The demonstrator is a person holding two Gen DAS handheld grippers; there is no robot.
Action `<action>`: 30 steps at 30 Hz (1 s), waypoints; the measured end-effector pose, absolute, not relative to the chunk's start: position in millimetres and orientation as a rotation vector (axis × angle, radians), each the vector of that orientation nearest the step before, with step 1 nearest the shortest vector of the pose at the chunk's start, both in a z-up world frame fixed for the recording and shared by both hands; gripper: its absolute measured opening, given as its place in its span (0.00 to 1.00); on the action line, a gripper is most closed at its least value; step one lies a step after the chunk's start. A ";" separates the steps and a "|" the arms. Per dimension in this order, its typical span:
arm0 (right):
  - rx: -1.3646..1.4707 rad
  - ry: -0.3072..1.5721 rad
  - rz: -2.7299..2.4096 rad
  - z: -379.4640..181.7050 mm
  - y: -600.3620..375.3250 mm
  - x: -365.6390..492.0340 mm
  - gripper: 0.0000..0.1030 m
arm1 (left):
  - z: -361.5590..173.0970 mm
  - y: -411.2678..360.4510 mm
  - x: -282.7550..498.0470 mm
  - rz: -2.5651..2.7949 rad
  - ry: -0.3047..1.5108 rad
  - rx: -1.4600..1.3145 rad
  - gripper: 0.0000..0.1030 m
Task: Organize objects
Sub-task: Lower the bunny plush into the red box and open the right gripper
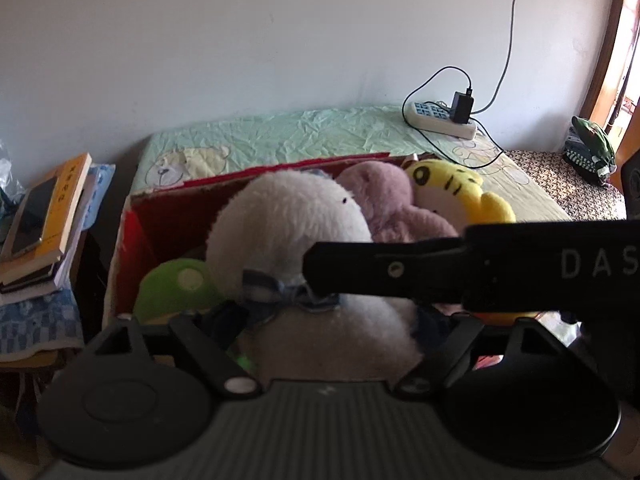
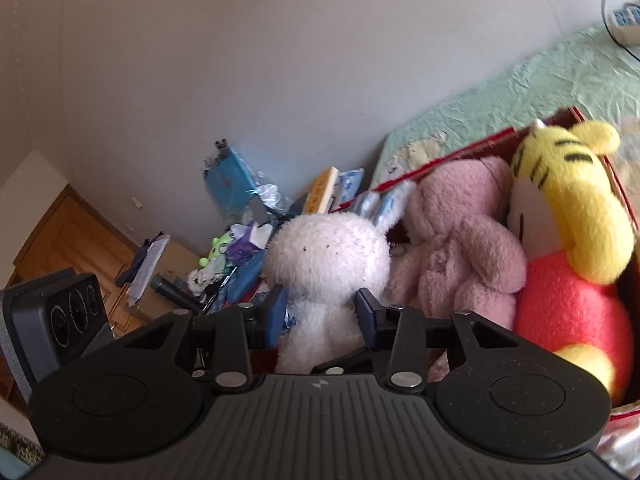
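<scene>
White rabbit toy point(image 1: 288, 224) at centre of left wrist view, upright inside red cardboard box point(image 1: 132, 236), blue bow point(image 1: 280, 292) at neck. Pink plush point(image 1: 384, 204) just behind on the right, touching; yellow tiger toy point(image 1: 452, 188) at far right of box. Green plush point(image 1: 176, 284) low at left, beside the rabbit. Box resting on bed with pale green sheet point(image 1: 304, 132); power strip point(image 1: 440, 118) with black charger at upper right. Stack of books point(image 1: 44, 224) with a phone on top at left edge. Right gripper point(image 1: 320, 270) crossing from right edge, tip against rabbit's neck. Left gripper: only linkage visible at bottom, fingertips hidden behind the rabbit's body; spread cannot be told.

Right wrist view: rabbit toy point(image 2: 328, 256) at centre, facing camera. Right gripper point(image 2: 320, 314) with blue pads point(image 2: 276, 312) on either side of the rabbit's neck and body, touching the fur, clamped on it. Pink plush point(image 2: 460, 248) adjacent at right, tiger toy point(image 2: 568, 216) at far right against box wall point(image 2: 624, 200). Clutter of bags and papers point(image 2: 240, 240) at centre left, by the wall.
</scene>
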State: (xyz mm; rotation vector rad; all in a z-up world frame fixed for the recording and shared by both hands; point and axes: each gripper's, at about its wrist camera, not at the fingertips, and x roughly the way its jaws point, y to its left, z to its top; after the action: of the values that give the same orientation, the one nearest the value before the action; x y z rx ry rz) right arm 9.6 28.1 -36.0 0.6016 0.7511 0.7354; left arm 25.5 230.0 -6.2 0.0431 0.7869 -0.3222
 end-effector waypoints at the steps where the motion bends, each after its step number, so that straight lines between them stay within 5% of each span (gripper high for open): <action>1: 0.608 0.757 0.721 -38.6 27.3 10.2 0.40 | -9.2 232.5 26.0 -0.320 0.790 0.041 0.86; 30: 0.545 0.703 0.521 -28.7 5.5 -25.9 0.40 | -5.8 220.3 2.8 -0.232 0.783 0.196 0.95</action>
State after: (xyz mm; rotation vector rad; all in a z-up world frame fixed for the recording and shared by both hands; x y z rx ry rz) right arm -25.9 5.5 -28.7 0.5454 0.7031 0.5208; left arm 2.8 220.3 -5.8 0.1963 0.7826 -0.2321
